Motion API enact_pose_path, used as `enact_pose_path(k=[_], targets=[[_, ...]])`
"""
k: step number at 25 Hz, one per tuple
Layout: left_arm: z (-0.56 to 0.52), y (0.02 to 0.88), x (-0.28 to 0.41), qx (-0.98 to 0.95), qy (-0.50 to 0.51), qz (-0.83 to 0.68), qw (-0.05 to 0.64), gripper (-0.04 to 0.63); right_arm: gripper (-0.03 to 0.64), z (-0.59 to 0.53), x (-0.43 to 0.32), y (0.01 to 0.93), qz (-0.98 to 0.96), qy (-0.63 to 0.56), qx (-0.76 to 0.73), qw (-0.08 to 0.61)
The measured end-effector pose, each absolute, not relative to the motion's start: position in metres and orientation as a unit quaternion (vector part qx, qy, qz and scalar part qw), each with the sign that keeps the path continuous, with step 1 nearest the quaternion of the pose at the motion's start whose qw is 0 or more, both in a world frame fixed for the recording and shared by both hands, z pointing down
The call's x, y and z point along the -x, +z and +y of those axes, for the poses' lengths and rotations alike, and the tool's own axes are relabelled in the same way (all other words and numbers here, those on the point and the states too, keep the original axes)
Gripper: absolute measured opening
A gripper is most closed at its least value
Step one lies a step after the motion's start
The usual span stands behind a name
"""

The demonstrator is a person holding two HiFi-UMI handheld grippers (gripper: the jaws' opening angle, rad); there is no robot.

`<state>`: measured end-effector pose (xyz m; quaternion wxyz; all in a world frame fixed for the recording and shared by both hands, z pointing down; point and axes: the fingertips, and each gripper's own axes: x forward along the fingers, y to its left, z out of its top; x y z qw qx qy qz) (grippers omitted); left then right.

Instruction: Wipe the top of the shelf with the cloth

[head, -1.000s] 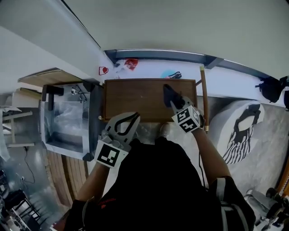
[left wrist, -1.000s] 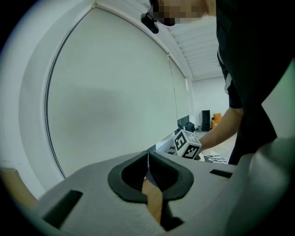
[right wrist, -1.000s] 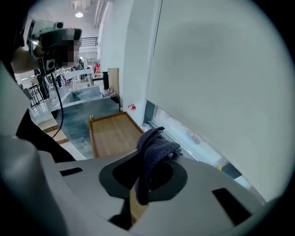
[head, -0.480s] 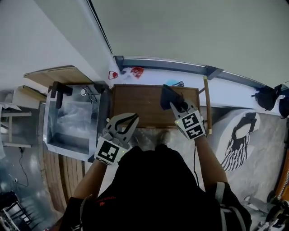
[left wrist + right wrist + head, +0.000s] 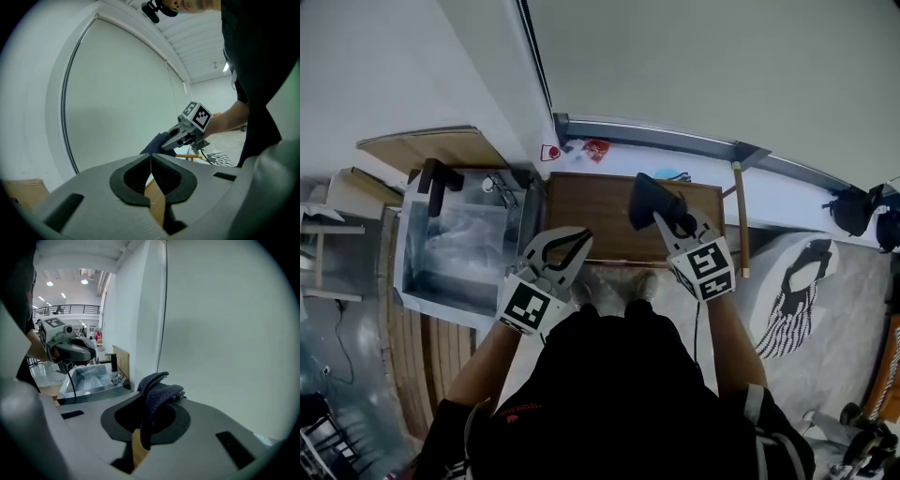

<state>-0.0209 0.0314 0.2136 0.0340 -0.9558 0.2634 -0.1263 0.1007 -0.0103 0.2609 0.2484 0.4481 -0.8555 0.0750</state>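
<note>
While the left tool [image 5: 577, 242] hangs where it was a second ago, off the front left of the shelf [image 5: 595, 211] with its jaws pressed together on nothing, the right tool [image 5: 666, 217] is the one that shifts. Its jaws are clamped on the cloth [image 5: 649, 199], a dark bunched towel that pokes out past the fingertips. Over the last second that bundle drifts leftward across the brown shelf top, from well inside the right-hand part to nearer the middle. Part of the apparent change is the head view itself swinging, but the cloth's place against the shelf's edges does differ.

From the right gripper view the cloth [image 5: 157, 392] is pinched deep in the throat of the jaws. Its folds rise above them, the pale wall [image 5: 225, 333] lies beyond, and a sliver of wood shows through the gap below. The left gripper view shows that tool's [image 5: 151, 157] jaws meeting in a closed seam. The right tool [image 5: 183, 136] and its cloth [image 5: 157, 144] sit further off.

This reads as a wiping stroke under way, running right to left toward the metal basin [image 5: 455, 246] that stands just beside the shelf. No view settles whether the cloth presses on the wood or rides just above it. By this judgement, the left part of the top is yet to be covered.
</note>
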Motion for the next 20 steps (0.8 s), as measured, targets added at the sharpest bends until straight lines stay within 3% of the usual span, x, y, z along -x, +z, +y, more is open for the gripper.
enact_pose_path(k=[20], targets=[[0.004, 0.214, 0.004, 0.955, -0.122, 0.269, 0.029, 0.026, 0.028, -0.030, -0.098, 0.265, -0.865, 0.082, -0.427, 0.250]])
